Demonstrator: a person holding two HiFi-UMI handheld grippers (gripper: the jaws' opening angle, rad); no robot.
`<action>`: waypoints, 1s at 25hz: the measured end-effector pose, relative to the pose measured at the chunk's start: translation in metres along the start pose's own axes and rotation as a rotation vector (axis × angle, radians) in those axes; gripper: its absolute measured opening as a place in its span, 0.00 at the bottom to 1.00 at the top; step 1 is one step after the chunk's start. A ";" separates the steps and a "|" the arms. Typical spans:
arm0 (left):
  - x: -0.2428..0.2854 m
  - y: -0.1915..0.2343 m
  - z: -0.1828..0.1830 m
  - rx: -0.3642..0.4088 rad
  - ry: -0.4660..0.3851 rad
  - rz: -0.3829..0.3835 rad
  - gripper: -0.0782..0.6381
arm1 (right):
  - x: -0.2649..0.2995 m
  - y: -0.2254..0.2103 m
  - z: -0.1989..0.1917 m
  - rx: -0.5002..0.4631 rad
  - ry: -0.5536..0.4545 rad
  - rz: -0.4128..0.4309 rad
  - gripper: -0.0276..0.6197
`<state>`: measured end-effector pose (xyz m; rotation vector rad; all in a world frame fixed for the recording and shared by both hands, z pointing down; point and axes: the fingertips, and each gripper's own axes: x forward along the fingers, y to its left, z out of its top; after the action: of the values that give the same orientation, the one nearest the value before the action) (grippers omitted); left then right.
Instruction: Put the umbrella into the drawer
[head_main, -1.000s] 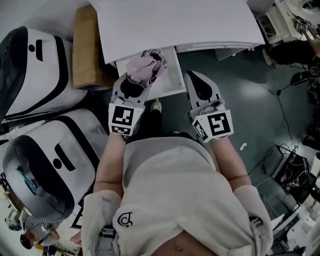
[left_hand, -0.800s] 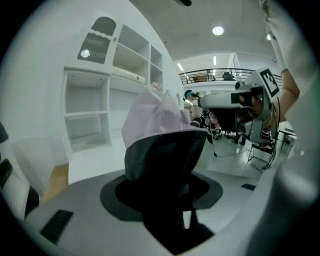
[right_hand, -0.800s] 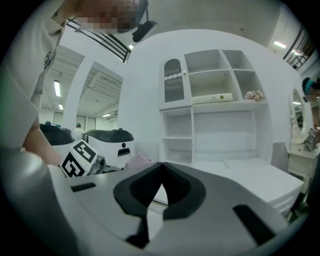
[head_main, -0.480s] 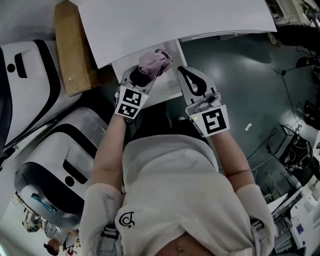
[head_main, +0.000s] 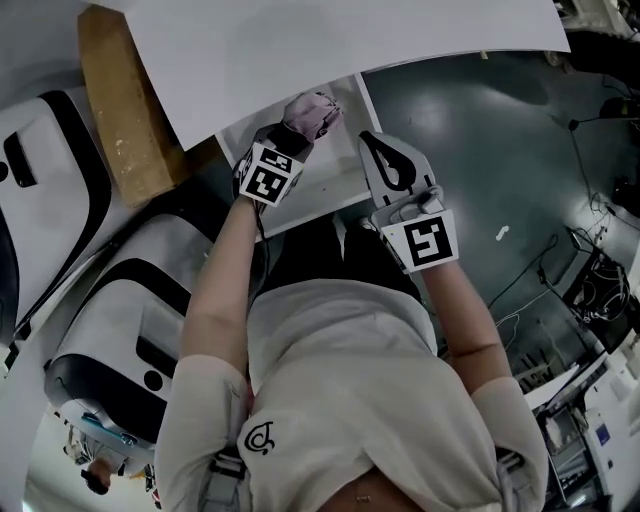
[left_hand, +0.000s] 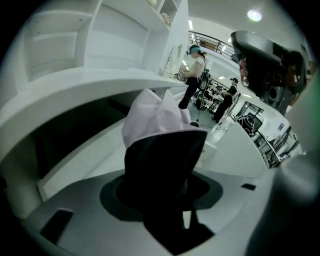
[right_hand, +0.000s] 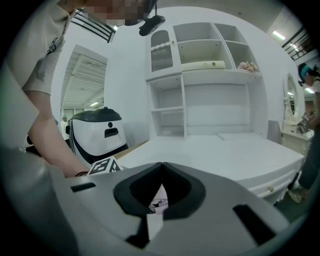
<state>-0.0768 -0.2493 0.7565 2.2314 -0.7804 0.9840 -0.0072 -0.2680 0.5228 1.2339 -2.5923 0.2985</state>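
Observation:
A folded lilac umbrella (head_main: 312, 113) with a dark lower part is held in my left gripper (head_main: 298, 132), whose jaws are shut on it. It hangs tilted downward over the open white drawer (head_main: 348, 168), which sticks out from under the desk. In the left gripper view the umbrella (left_hand: 156, 120) fills the space between the jaws of the left gripper (left_hand: 165, 200), with the drawer's wall (left_hand: 80, 157) behind it. My right gripper (head_main: 377, 142) is shut and empty, just right of the drawer's front corner. The right gripper view shows the right gripper (right_hand: 160, 167) with its tips meeting.
The white desk top (head_main: 330, 40) covers the drawer's back. A cardboard box (head_main: 115, 100) leans at its left. Large white-and-black machines (head_main: 120, 300) stand at the left. Cables and gear (head_main: 590, 300) lie on the dark floor at right. People (left_hand: 195, 75) stand far off.
Both grippers have come down. The left one, with the umbrella in it, has tipped downward and moved in over the open drawer. The right one has sunk beside the drawer.

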 end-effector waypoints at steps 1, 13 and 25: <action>0.007 0.001 -0.003 -0.007 0.022 -0.007 0.43 | 0.000 -0.002 -0.004 0.006 0.009 -0.009 0.05; 0.075 -0.001 -0.021 -0.093 0.164 -0.052 0.43 | -0.007 -0.036 -0.041 0.038 0.107 -0.093 0.05; 0.091 0.001 -0.044 -0.152 0.201 0.000 0.45 | -0.016 -0.049 -0.046 0.079 0.113 -0.124 0.05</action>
<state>-0.0461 -0.2445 0.8526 1.9681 -0.7384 1.0917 0.0474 -0.2738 0.5651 1.3566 -2.4181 0.4362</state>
